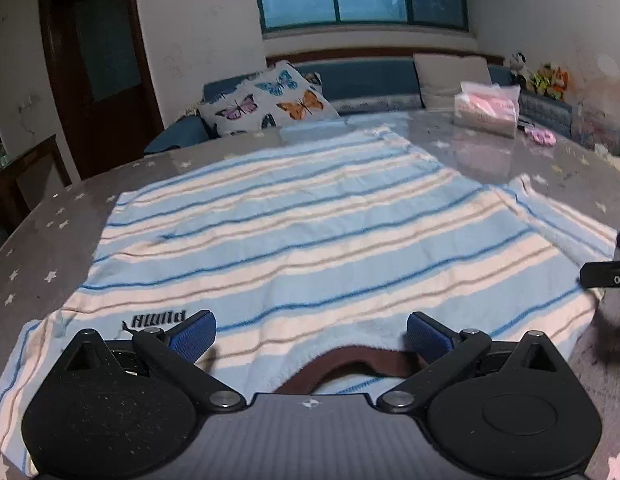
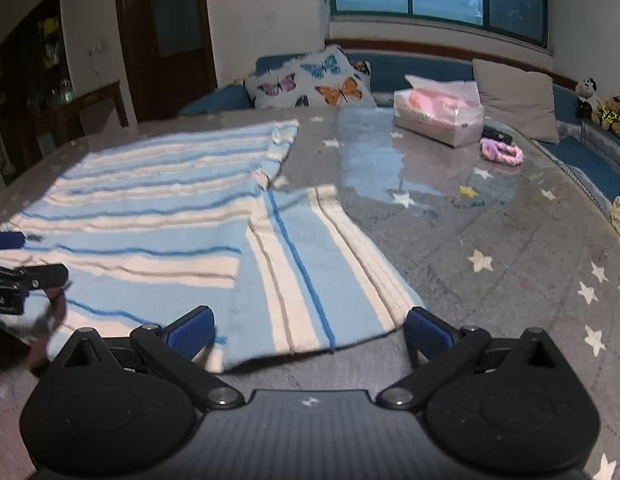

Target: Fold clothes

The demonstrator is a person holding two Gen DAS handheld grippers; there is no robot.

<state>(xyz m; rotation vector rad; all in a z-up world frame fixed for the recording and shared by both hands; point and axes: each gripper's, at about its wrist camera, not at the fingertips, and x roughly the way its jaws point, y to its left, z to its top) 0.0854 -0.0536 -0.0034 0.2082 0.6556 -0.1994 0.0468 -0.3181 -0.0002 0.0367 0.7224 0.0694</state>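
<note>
A light-blue and white striped T-shirt (image 1: 302, 232) lies flat on the grey star-patterned table, its brown collar (image 1: 342, 364) nearest me and a black logo by the left shoulder. My left gripper (image 1: 310, 338) hovers open over the collar, nothing between its blue pads. In the right wrist view the same shirt (image 2: 158, 220) spreads to the left, with one short sleeve (image 2: 310, 272) pointing toward the camera. My right gripper (image 2: 310, 334) stands open just in front of that sleeve's hem, empty. The left gripper's tip (image 2: 14, 276) shows at the left edge.
A tissue pack (image 2: 438, 114) and a pink hair tie (image 2: 502, 152) lie at the table's far right. Behind the table (image 2: 490, 240) stands a blue sofa with a butterfly cushion (image 1: 266, 100) and soft toys (image 2: 598, 108). A dark door is at the back left.
</note>
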